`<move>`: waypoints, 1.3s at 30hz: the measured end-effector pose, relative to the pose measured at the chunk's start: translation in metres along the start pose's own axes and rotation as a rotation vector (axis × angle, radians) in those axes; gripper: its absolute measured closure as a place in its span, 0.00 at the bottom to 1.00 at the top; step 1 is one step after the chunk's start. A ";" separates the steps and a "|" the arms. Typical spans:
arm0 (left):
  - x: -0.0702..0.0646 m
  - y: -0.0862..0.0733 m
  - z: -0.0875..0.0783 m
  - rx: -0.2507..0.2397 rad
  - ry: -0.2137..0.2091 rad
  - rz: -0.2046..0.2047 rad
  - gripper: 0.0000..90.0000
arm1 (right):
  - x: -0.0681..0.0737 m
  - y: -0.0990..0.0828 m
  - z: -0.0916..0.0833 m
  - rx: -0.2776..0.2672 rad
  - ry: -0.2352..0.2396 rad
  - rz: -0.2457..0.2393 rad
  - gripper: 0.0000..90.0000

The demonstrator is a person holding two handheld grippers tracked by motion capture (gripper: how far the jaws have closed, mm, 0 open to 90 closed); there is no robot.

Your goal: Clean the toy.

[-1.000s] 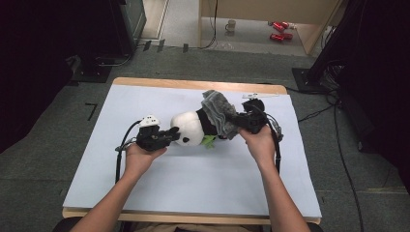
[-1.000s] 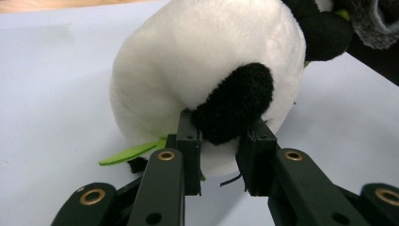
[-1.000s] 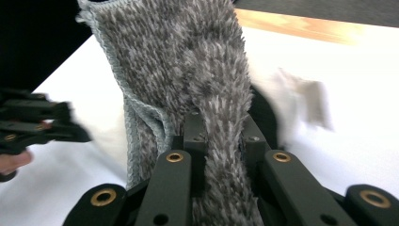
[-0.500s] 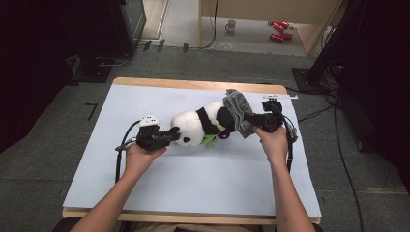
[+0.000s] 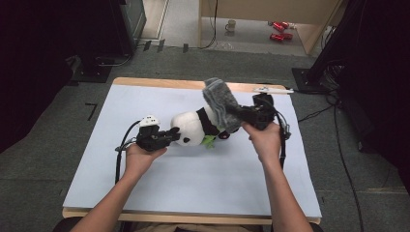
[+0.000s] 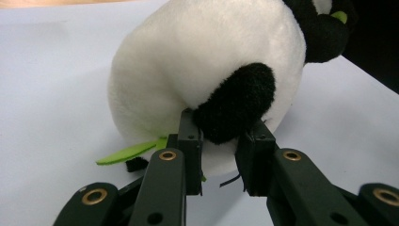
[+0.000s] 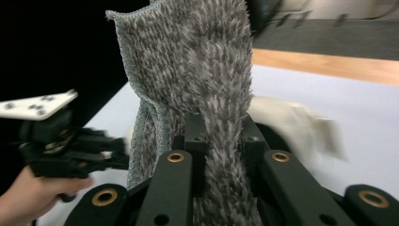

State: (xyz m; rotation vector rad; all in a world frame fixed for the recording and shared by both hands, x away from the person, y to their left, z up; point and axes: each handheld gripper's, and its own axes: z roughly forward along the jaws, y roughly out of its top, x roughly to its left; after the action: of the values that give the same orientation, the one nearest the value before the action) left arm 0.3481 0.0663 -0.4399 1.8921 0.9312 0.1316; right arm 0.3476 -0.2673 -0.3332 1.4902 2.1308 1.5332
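A black-and-white panda plush (image 5: 196, 126) lies on its side in the middle of the pale table mat (image 5: 193, 183). My left gripper (image 5: 175, 136) is shut on its black ear (image 6: 235, 101), the pads (image 6: 190, 141) pinching it from both sides. A green felt leaf (image 6: 126, 153) sticks out under the plush. My right gripper (image 5: 244, 115) is shut on a shaggy grey cloth (image 5: 220, 100), held up over the panda's rear end. In the right gripper view the cloth (image 7: 197, 70) rises from between the jaws of the right gripper (image 7: 219, 136).
The mat covers a wooden table whose far edge (image 5: 193, 83) shows. Cables (image 5: 118, 154) trail from both grippers. On the floor beyond stand a mug (image 5: 231, 25) and red cans (image 5: 278, 30). Dark equipment flanks both sides.
The right gripper has swung right and back while rising, and the grey cloth now stands more upright above the panda. The left gripper has kept still on the ear.
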 end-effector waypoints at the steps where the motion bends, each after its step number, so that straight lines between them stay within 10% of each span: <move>1: 0.000 0.000 0.000 0.002 0.002 0.000 0.82 | 0.006 -0.002 0.007 0.012 0.017 -0.007 0.89; 10: -0.005 0.001 -0.001 -0.003 -0.004 -0.003 0.83 | 0.042 -0.029 0.069 0.141 0.093 -0.060 0.89; 16: -0.006 0.001 0.000 0.008 -0.001 -0.002 0.83 | 0.043 -0.034 0.079 0.171 0.044 -0.094 0.88; 33: 0.000 0.001 -0.001 0.007 -0.008 -0.010 0.83 | -0.030 -0.020 0.019 0.073 -0.121 0.028 0.88; 39: -0.002 0.001 0.000 0.005 -0.013 -0.001 0.83 | -0.058 -0.027 0.013 0.063 -0.099 0.121 0.88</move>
State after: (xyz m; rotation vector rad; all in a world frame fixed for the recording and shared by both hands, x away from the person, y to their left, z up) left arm 0.3475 0.0646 -0.4387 1.8950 0.9242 0.1163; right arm 0.3679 -0.3024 -0.3841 1.7073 2.0870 1.4084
